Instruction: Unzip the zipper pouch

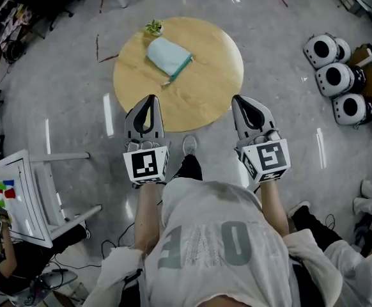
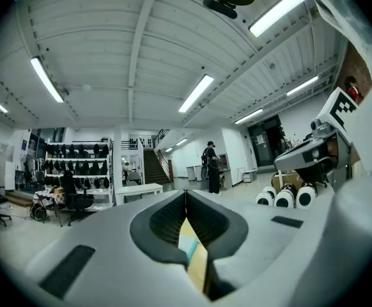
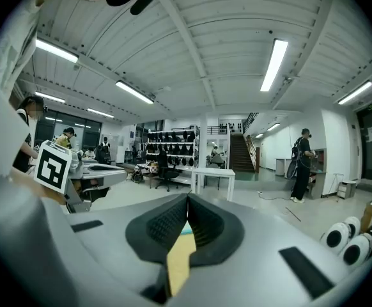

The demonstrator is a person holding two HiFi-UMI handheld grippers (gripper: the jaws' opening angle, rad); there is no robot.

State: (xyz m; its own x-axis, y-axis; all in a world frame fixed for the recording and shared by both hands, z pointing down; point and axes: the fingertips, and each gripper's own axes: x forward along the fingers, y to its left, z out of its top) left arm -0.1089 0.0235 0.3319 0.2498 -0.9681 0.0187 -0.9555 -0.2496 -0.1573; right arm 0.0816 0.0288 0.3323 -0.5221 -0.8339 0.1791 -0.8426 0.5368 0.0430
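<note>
**Head view, with both gripper views.** You hold your left gripper and right gripper side by side, each pointing roughly level toward the round wooden table. In the head view their tips lie over its near rim. Each gripper's own view shows its two jaws pressed together along a single seam, with nothing clamped between them.

The zipper pouch, pale blue-green, lies flat on the far half of the table, well apart from both pairs of jaws. It sits ahead of the space between your two grippers, nearer the left gripper's line. A darker teal edge runs along its right side down to its near corner. Low in each gripper view, behind the closed jaws, only a narrow strip of tabletop and a sliver of teal show.

A small potted plant stands just beside the pouch's far corner, at the table's far rim. Your shoe shows on the floor below the near rim. Three white rounded units stand on the floor to your right, well apart from the table, and a white chair stands to your left. A person stands far off in the hall, by a staircase.
</note>
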